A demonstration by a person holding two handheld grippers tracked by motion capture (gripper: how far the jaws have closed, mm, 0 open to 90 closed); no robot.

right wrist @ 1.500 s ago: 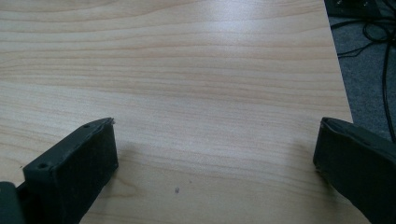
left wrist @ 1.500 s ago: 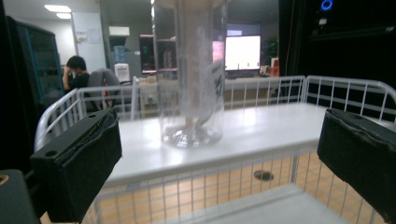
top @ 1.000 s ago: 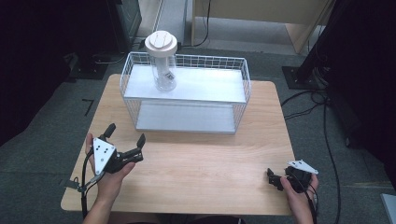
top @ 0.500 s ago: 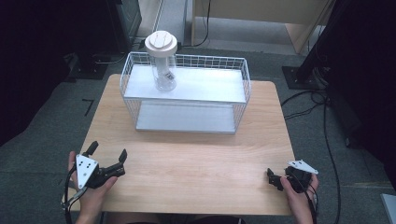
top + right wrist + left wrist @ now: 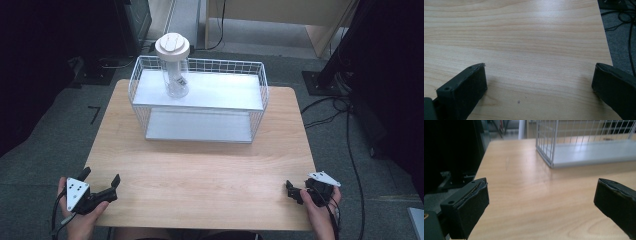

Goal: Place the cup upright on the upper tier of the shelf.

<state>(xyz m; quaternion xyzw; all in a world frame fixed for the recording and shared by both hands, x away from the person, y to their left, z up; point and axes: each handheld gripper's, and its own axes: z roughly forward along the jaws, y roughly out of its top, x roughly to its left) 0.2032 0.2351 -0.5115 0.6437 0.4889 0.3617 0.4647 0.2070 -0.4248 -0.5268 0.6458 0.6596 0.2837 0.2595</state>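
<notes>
Wire basket (image 5: 260,87) holds a lidded clear jar (image 5: 175,75) (upright) — both hand-held grippers gape wide, empty.

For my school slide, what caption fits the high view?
Clear plastic jar with white lid stands in white wire basket on wooden table.
</notes>
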